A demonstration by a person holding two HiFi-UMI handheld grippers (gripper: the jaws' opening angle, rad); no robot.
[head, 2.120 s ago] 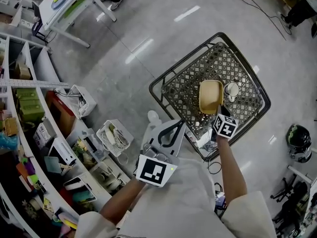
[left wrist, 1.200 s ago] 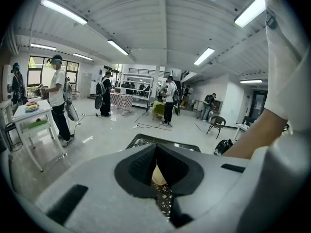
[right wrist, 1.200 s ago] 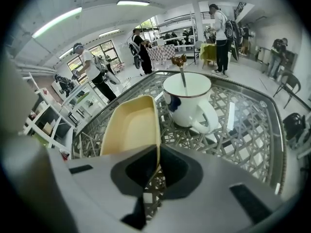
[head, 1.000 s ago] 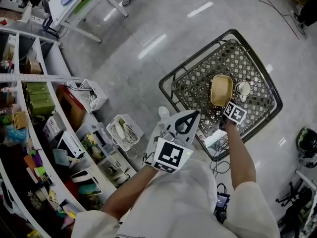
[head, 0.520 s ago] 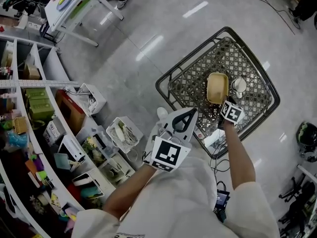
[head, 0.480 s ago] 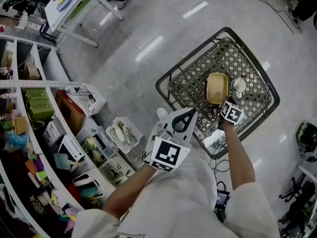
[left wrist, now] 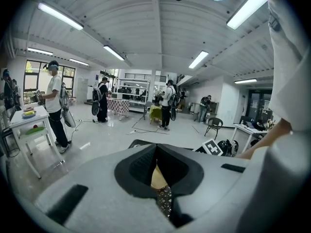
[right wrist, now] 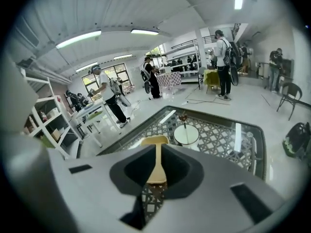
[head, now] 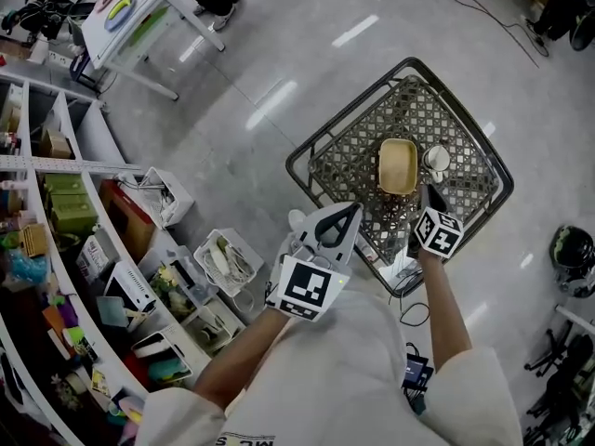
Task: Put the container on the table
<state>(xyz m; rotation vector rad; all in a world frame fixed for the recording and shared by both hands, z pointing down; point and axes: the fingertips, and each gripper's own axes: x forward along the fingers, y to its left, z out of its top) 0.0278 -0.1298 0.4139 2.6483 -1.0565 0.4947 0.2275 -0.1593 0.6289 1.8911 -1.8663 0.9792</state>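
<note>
At 9 o'clock in the head view, white open shelving is running down the edge, its bays holding boxes. White bins are sitting just beside it on the glossy grey floor.

The left gripper is hovering in front of the person. Its smooth white shell is tapering to a point, and its dark ribbed pads are pressing together with nothing between them. The tip is pointing toward 1 o'clock, at the table.

The table is a rounded square with a dark tubular rim. Its top is an open diamond lattice, and the right gripper view is showing a glassy sheen on it.

The container – tan, matte, rectangular with rounded corners – is lying flat near the table's middle. A round white cup is standing just beside it at 3 o'clock.

The right gripper is hanging at the container's 5 o'clock, close to its near edge. Its jaws are drawn together on nothing, and the container's rim is showing just past their tips.

Bare lattice is lying open around the container toward 9 and 12 o'clock, and clear floor is stretching off beyond the table's rim at 11 o'clock.
</note>
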